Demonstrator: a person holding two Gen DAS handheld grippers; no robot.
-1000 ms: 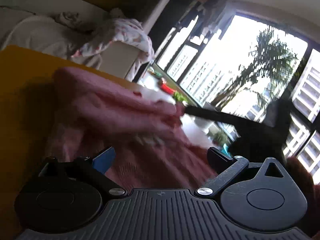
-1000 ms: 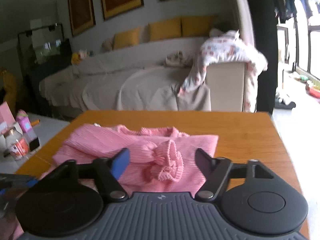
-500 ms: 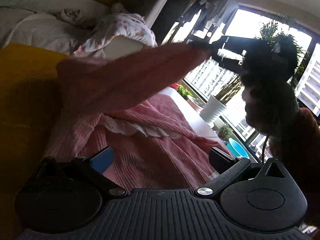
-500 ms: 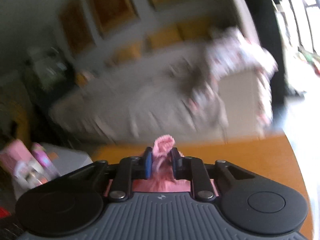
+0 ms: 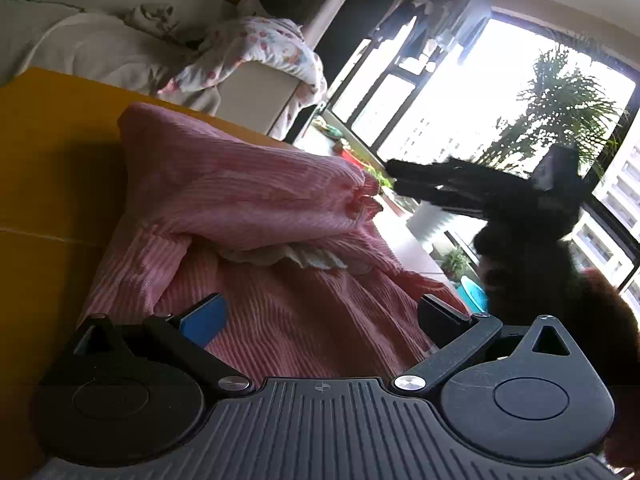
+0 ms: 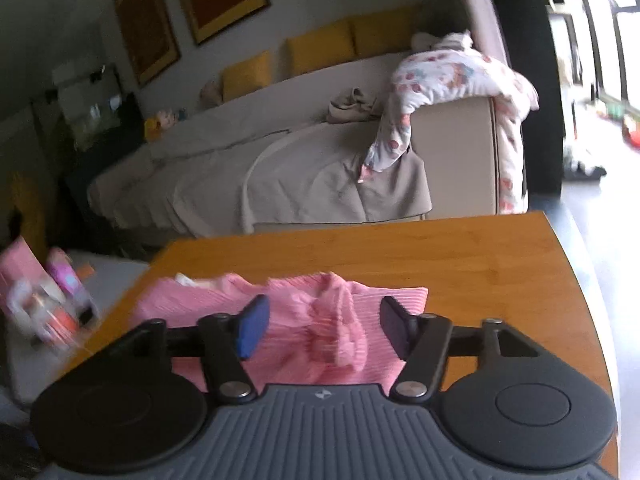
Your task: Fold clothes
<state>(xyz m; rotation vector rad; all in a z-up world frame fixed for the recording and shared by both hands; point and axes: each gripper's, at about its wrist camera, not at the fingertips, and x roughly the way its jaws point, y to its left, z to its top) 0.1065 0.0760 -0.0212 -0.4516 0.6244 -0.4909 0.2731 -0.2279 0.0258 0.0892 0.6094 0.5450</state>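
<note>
A pink ribbed sweater [image 6: 312,320] lies on the wooden table [image 6: 480,256], partly folded, with one sleeve [image 5: 248,200] laid across its body. The sleeve's frilled cuff [image 5: 362,200] rests free near the sweater's right side. My right gripper [image 6: 322,326] is open just above the cuff, nothing between its fingers. It shows in the left wrist view as a dark shape [image 5: 440,190] beyond the cuff. My left gripper [image 5: 320,316] hangs open low over the sweater's near part, holding nothing.
A beige sofa [image 6: 280,168] with a flowered cloth [image 6: 448,76] over its arm stands behind the table. Pink and white items [image 6: 52,300] sit on a low surface to the left. Large windows [image 5: 480,100] and plants lie to the right.
My right gripper, shut on the sleeve cuff and lifting it half a second ago, has let it go and opened. The sleeve now lies across the sweater. The left gripper barely moved.
</note>
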